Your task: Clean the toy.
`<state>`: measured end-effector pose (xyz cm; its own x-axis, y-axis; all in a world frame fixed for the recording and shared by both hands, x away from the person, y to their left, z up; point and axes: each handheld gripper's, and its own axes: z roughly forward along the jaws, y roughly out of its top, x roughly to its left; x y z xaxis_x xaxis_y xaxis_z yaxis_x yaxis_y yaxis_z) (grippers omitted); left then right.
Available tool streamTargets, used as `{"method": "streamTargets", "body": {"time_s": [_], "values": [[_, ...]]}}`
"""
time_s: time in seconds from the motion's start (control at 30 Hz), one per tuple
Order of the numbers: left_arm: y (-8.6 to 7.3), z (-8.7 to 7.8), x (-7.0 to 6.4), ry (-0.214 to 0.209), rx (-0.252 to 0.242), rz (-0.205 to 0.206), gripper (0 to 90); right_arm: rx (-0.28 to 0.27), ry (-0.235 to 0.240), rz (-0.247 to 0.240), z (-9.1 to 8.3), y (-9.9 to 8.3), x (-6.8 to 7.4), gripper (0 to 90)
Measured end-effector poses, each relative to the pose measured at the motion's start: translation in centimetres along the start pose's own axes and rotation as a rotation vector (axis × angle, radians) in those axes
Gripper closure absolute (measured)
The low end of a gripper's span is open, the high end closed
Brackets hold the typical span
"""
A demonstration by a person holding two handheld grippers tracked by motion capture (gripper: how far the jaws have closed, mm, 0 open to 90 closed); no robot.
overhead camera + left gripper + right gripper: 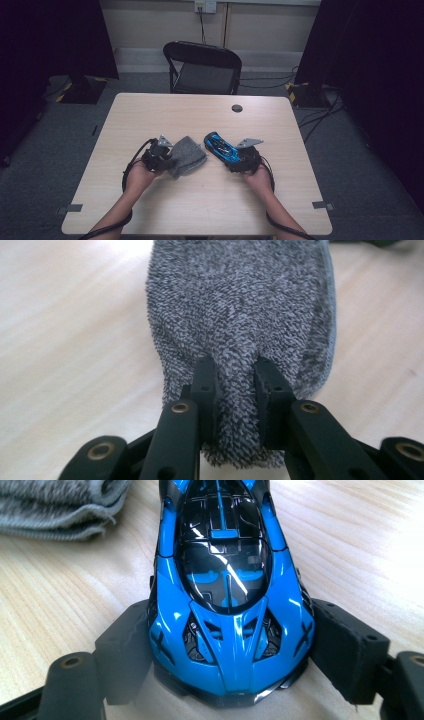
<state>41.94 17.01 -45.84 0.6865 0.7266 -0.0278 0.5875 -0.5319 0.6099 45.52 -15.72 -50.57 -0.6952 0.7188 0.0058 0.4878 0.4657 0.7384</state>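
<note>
- The blue toy car [227, 600] is sitting right of the surface's middle, nearer the near edge than the far one, nose angled toward the far left corner, and it is being clamped across its tail end by the right gripper [230, 665].
- Those fingers [350, 650] are pressing in on both flanks of the car, so the grip is looking firm; whether the wheels are resting on the wood or lifted just off it, I cannot tell.
- Just to the car's left, the grey cloth [240, 325] is lying bunched on the surface [210, 200], close to the car but not touching it.
- The left gripper [235, 400] is pinching a fold at the cloth's near end, its fingers [205, 390] drawn narrow with terry pile squeezed between them.
- So both pick-ups are looking done: car secured, cloth secured.
- What is looking left, by my read, is bringing the two together, most likely wiping or wrapping the car with the cloth; none of that is showing as started.
- Beyond the far edge, a black folding chair [202, 67] is standing.
</note>
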Motion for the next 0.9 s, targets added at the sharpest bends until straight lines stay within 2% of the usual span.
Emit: {"method": "streamTargets", "body": {"time_s": [0.13, 0.23, 0.3, 0.37, 0.47, 0.53, 0.57, 0.6, 0.67, 0.7, 0.77, 0.8, 0.9], "values": [[-0.3, -0.1, -0.2, -0.005, -0.01, 0.009, 74.3, 0.005, -0.001, 0.015, -0.1, 0.1, 0.1, 20.6], [-0.7, -0.1, -0.2, -0.016, -0.019, -0.004, 74.3, -0.021, 0.002, 0.02, -0.7, 0.6, 0.2, 20.6], [-0.8, -0.2, -0.3, -0.021, -0.021, 0.002, 74.3, -0.021, -0.004, 0.027, -1.2, 1.1, 0.3, 20.7], [-0.9, -0.2, -0.4, -0.024, -0.025, 0.002, 74.3, -0.045, -0.009, 0.025, -1.8, 1.6, 0.2, 21.0], [-1.0, -0.2, -0.6, -0.036, -0.028, 0.002, 74.3, -0.07, -0.007, 0.058, -2.5, 2.5, -0.1, 22.7], [-1.0, -0.1, -1.0, -0.046, -0.034, 0.01, 74.3, -0.084, 0.032, 0.069, -2.5, 3.2, -0.4, 23.4], [-1.0, -0.1, -1.1, -0.054, -0.038, 0.007, 74.2, -0.088, 0.042, 0.067, -2.4, 3.5, -0.5, 24.8], [-0.8, -0.2, -1.3, -0.072, -0.032, 0.017, 74.3, -0.088, 0.043, 0.062, -2.3, 3.8, -0.4, 30.1], [-0.6, -0.2, -1.8, -0.068, -0.045, 0.031, 74.2, -0.067, 0.036, 0.032, -1.6, 4.3, -0.3, 37.1], [-0.5, -0.2, -2.0, -0.085, -0.036, 0.036, 74.2, -0.06, 0.046, 0.014, -1.1, 4.7, -0.2, 39.8], [-0.5, -0.2, -2.5, -0.089, -0.041, 0.054, 74.2, -0.042, 0.032, -0.015, -0.3, 5.2, 0.1, 38.5], [-0.5, -0.2, -2.5, -0.089, -0.041, 0.054, 74.2, -0.042, 0.032, -0.015, -0.3, 5.2, 0.1, 38.5], [-0.3, -0.2, -3.4, -0.125, -0.039, 0.077, 74.2, 0.0, 0.026, -0.023, 1.1, 5.8, 0.2, 40.2]]}}
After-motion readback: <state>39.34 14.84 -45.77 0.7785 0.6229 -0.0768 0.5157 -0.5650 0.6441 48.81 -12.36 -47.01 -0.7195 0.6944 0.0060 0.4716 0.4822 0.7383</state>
